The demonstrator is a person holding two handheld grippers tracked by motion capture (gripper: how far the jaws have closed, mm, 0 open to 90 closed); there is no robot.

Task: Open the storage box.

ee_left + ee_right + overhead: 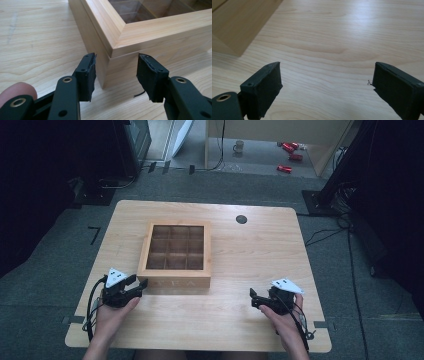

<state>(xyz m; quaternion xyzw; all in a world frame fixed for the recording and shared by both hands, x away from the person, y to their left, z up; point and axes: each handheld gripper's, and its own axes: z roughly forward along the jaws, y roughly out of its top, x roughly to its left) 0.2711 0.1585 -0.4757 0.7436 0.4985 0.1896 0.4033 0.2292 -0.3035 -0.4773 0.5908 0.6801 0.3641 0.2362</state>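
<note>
Two tools are at work on our counter (250,310), and we read them left to right. Our left tool (116,72) sits at the near left corner of the wooden tea box (175,252), its jaws straddling that corner, one on each side; they look not quite pressed on the wood. The box rests left of the counter's middle, its glass-paned lid (160,22) down and its compartments looking empty. Our right tool (256,301) hovers over bare wood well to the right of the box, jaws wide apart and holding nothing. We judge the job barely begun: the box is being steadied, and the lid is still to be lifted.
</note>
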